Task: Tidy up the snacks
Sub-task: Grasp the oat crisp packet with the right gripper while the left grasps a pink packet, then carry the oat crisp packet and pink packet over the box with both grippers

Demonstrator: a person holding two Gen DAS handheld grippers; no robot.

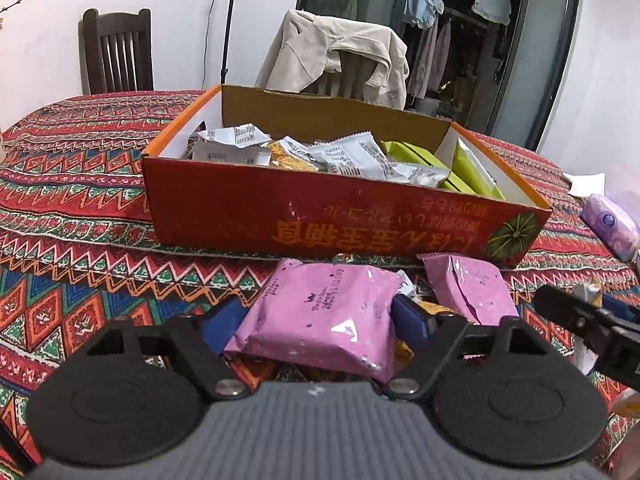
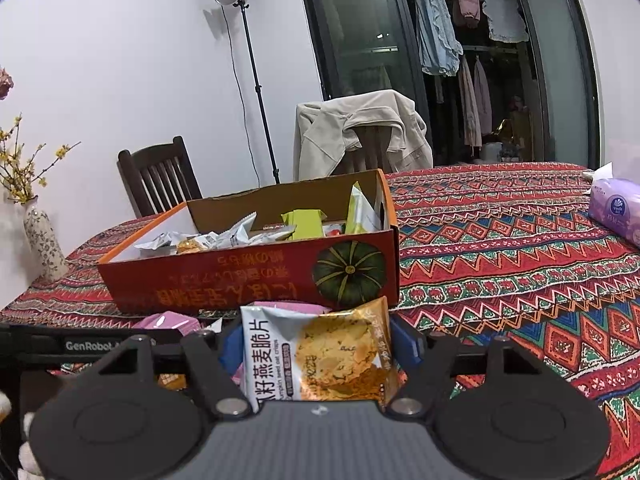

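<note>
Pink snack packet (image 1: 320,316) sits pinched between the blue fingers (image 1: 412,320) of the left tool (image 1: 316,320), held above the patterned worktop (image 1: 80,208). At about 1 o'clock from it a second pink packet (image 1: 468,292) lies on the cloth just before the box. The right tool (image 2: 316,348) grips an oat crisp packet (image 2: 320,356) upright between its fingers. Beyond both, at 12 o'clock, stands the red cardboard box (image 2: 256,276), open-topped, holding white wrappers (image 1: 352,156) toward its left and middle and green packets (image 1: 468,172) at its right end. A purple tissue pack (image 2: 616,212) rests at 2 o'clock on the worktop. Behind the box, a beige jacket (image 2: 360,128) drapes a chair.
</note>
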